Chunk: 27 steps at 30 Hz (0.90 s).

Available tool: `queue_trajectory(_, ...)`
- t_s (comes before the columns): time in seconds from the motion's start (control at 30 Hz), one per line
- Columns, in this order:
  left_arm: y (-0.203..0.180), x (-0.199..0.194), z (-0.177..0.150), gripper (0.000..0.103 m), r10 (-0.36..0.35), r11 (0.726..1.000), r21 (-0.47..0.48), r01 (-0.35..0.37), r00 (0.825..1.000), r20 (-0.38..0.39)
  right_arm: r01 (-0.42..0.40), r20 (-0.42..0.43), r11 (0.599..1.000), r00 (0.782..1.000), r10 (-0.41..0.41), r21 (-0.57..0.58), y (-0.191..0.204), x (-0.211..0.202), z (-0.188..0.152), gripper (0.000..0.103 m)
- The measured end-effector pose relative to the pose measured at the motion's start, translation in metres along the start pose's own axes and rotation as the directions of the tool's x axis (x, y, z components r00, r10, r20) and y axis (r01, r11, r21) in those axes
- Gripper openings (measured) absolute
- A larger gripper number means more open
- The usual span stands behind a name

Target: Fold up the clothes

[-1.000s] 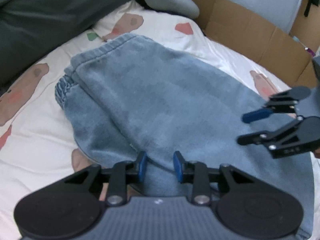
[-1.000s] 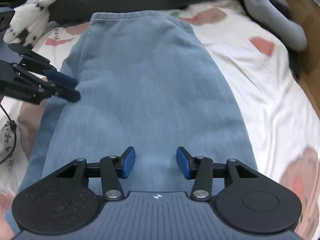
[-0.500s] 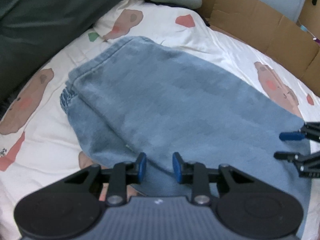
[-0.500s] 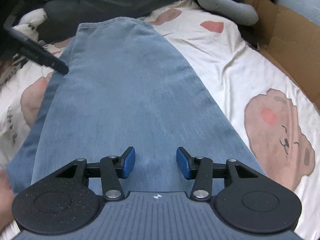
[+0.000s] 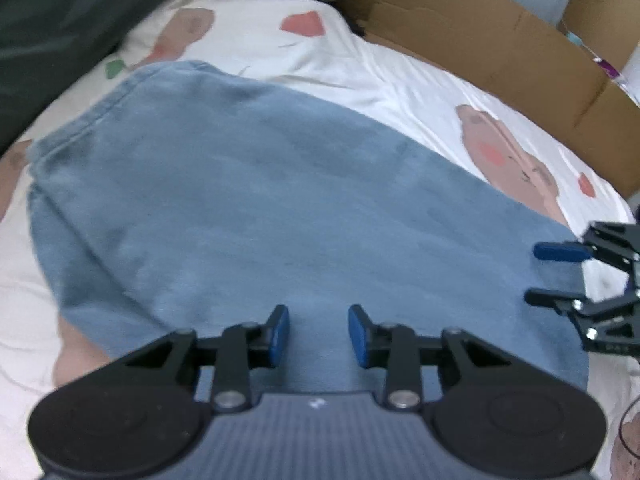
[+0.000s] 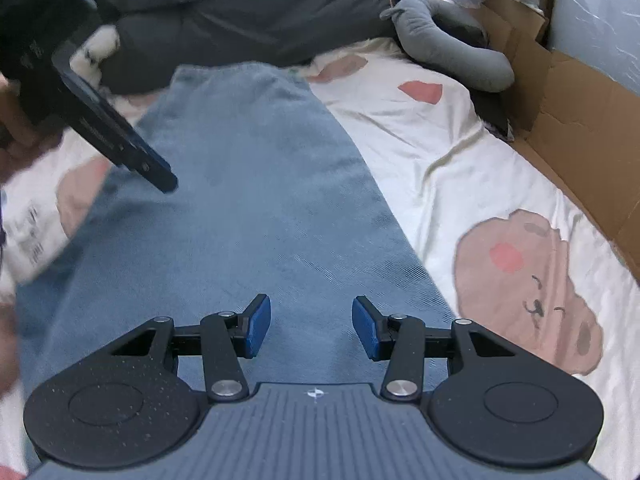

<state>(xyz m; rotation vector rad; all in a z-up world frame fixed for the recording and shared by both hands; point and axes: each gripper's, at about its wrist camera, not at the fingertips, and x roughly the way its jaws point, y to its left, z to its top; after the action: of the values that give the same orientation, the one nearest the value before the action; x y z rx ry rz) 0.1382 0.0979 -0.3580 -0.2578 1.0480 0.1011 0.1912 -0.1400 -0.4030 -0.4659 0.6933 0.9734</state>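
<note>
Folded light-blue jeans [image 5: 260, 200] lie lengthwise on a bed, waistband at the far end [image 6: 248, 200]. My left gripper [image 5: 319, 332] hovers over the near edge of the denim. Its jaws are opening, with only flat fabric below and nothing pinched between the pads. In the right wrist view the left gripper [image 6: 160, 174] comes in from the upper left, tip just above the cloth. My right gripper [image 6: 311, 328] stands open over the leg end of the jeans, gripping nothing. It also shows at the right edge of the left wrist view, the right gripper [image 5: 554, 275] by the hem.
The white bedsheet [image 6: 440, 152] has pink bear prints. A cardboard wall [image 5: 480, 48] runs along the bed's far right side. A grey plush toy [image 6: 448, 52] and dark grey bedding [image 6: 240, 12] lie beyond the waistband. A hand [image 6: 16, 132] holds the left gripper.
Both grippers have drawn back along the jeans toward the leg end. In the left wrist view the right gripper slid from mid-right to the lower right edge. The left jaws stand slightly wider.
</note>
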Motion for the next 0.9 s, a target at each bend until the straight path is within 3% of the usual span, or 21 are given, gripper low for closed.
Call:
queue_trajectory(0.23, -0.007, 0.008, -0.006, 0.038, 0.001, 0.987, 0.162, 0.009, 0.998, -0.057, -0.015, -0.006, 0.996, 1.0, 0.015, 0.088, -0.031, -0.01, -0.037, 0.052)
queue_trajectory(0.63, -0.002, -0.02, -0.007, 0.039, -0.029, 0.994, 0.108, 0.034, 0.999, -0.04, 0.035, -0.082, 0.999, 0.996, -0.033, 0.026, -0.032, -0.043, -0.054, 0.051)
queue_trajectory(0.77, -0.01, -0.022, -0.004, 0.038, -0.078, 0.994, 0.075, 0.079, 0.997, -0.017, 0.128, -0.041, 0.979, 0.991, -0.123, 0.158, -0.05, -0.067, -0.053, 0.051)
queue_trajectory(0.83, -0.019, -0.02, -0.004, 0.037, -0.099, 0.991, 0.087, 0.1, 0.995, -0.017, 0.138, -0.036, 0.965, 0.99, -0.133, 0.224, -0.058, -0.07, -0.057, 0.036)
queue_trajectory(0.87, -0.025, -0.018, -0.004, 0.037, -0.115, 0.989, 0.093, 0.117, 0.993, -0.023, 0.143, -0.045, 0.96, 0.99, -0.136, 0.24, -0.061, -0.07, -0.058, 0.024)
queue_trajectory(0.9, -0.03, -0.016, -0.003, 0.037, -0.131, 0.986, 0.102, 0.133, 0.991, -0.027, 0.148, -0.056, 0.962, 0.989, -0.139, 0.227, -0.061, -0.068, -0.059, 0.02)
